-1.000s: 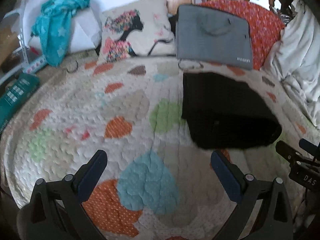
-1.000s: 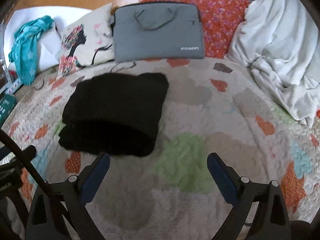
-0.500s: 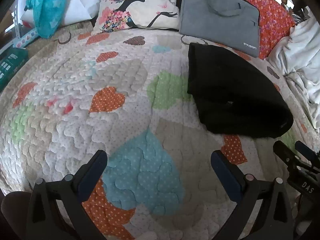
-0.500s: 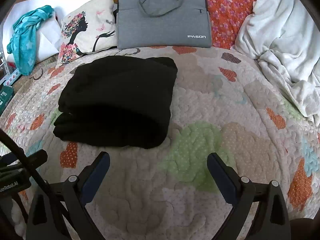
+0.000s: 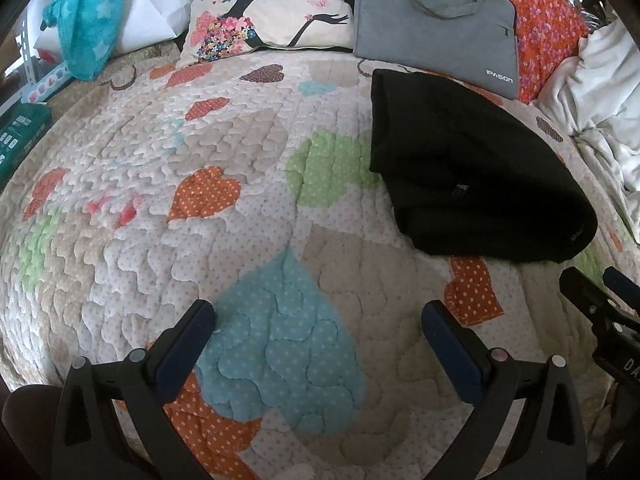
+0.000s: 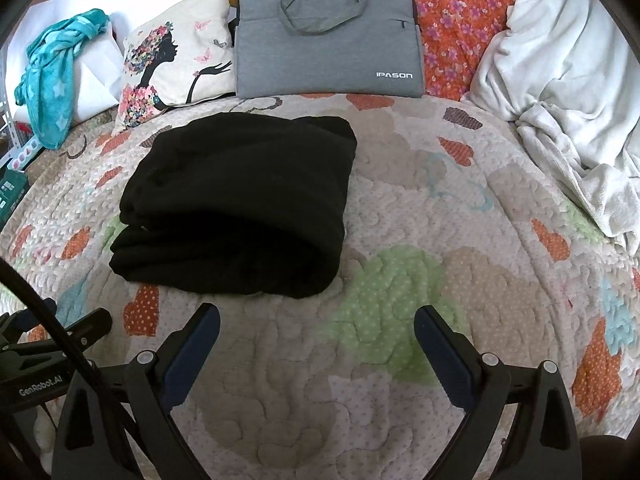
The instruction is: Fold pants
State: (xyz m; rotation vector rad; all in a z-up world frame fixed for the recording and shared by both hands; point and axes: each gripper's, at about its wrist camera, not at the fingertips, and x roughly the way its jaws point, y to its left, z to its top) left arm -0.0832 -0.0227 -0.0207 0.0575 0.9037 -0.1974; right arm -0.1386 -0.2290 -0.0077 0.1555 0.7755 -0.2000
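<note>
"IPASON" on the grey laptop bag (image 6: 328,40); "GenRobot.AI" on the left gripper (image 6: 40,376)

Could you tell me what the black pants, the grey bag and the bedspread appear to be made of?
Pants: a soft, matte knit, possibly fleece; the thick, rounded folds show no sheen.
Bag: a grey woven fabric, probably polyester, with a fine heathered texture, stitched handles and a printed logo.
Bedspread: quilted cloth, likely cotton, with puffy stitched hearts and dotted patches.
</note>
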